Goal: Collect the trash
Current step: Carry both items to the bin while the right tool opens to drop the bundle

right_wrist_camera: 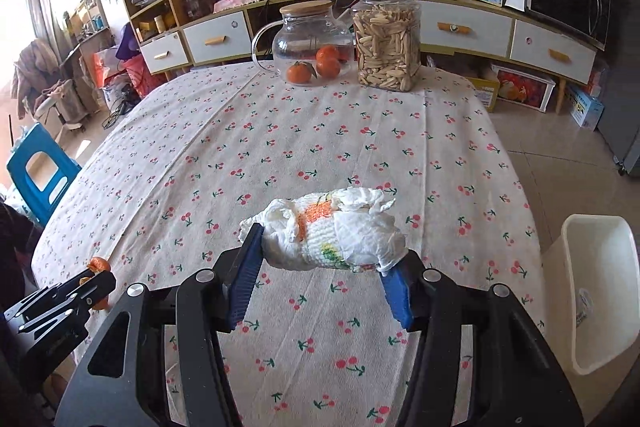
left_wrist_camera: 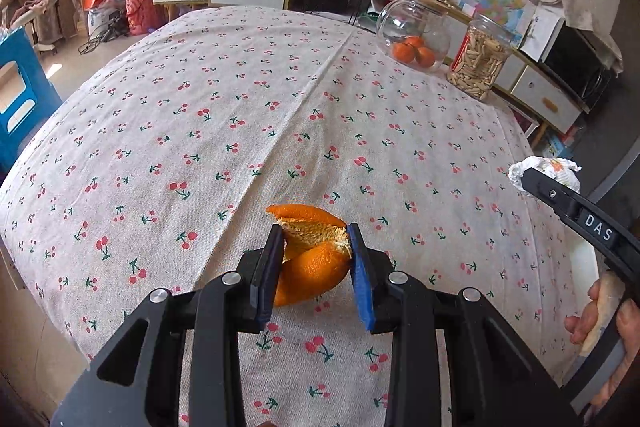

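A: Item one?
B: Orange peel (left_wrist_camera: 310, 255), pinched between the blue pads of the left gripper (left_wrist_camera: 316, 259), jaws narrow. It hangs above the near part of the table (left_wrist_camera: 240, 99). The curled, pointed end faces away from the camera; long axis runs roughly along the fingers.

A: Item two?
B: Crumpled paper towel (right_wrist_camera: 328, 231), white with orange print, clamped in the right gripper (right_wrist_camera: 324, 263), jaws about half wide. Its long axis lies crosswise, spanning pad to pad, the ragged end toward the right.

A: Edges?
B: Right table edge is near; a white bin (right_wrist_camera: 596, 291) stands just beyond it, mouth open.

A: Room to move?
B: The cherry-print cloth is bare across the middle. A glass teapot (right_wrist_camera: 312, 43) with tangerines and a jar (right_wrist_camera: 386, 43) stand side by side at the far edge, well apart from both grippers.
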`<move>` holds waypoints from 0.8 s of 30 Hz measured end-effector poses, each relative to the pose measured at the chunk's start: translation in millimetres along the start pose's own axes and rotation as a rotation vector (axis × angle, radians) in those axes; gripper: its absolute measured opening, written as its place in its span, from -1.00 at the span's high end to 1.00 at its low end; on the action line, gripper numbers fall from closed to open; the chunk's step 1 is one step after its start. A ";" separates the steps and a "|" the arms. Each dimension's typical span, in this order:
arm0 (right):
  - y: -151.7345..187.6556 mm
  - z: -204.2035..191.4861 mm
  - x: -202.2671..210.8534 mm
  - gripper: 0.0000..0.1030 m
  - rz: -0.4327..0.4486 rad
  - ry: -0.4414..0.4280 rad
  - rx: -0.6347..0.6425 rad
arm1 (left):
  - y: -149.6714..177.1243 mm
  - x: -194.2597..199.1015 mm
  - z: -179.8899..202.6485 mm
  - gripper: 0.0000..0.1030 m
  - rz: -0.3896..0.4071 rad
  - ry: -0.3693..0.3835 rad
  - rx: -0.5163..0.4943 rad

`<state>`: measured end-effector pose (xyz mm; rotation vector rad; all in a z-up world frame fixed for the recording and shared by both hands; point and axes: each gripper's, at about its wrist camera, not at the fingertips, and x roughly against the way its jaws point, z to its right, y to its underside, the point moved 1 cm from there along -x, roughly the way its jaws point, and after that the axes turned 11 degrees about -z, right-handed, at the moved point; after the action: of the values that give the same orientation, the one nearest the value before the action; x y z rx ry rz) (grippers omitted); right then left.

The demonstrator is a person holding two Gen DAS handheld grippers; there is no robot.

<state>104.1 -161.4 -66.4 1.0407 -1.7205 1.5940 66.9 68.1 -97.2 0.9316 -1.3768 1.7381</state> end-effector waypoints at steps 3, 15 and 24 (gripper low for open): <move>14.9 6.4 16.0 -0.01 0.027 0.007 -0.012 | 8.0 9.7 10.3 0.38 0.007 -0.002 -0.021; 55.9 35.6 53.2 -0.01 0.086 0.022 -0.073 | 22.9 36.2 53.0 0.46 0.050 0.015 -0.103; 64.9 66.4 67.2 -0.02 0.121 0.058 -0.118 | 22.4 48.7 88.7 0.46 0.075 0.036 -0.176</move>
<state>20.3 -238.6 -54.7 0.8396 -1.8440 1.5592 33.1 -17.8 -50.1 0.7584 -1.5305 1.6491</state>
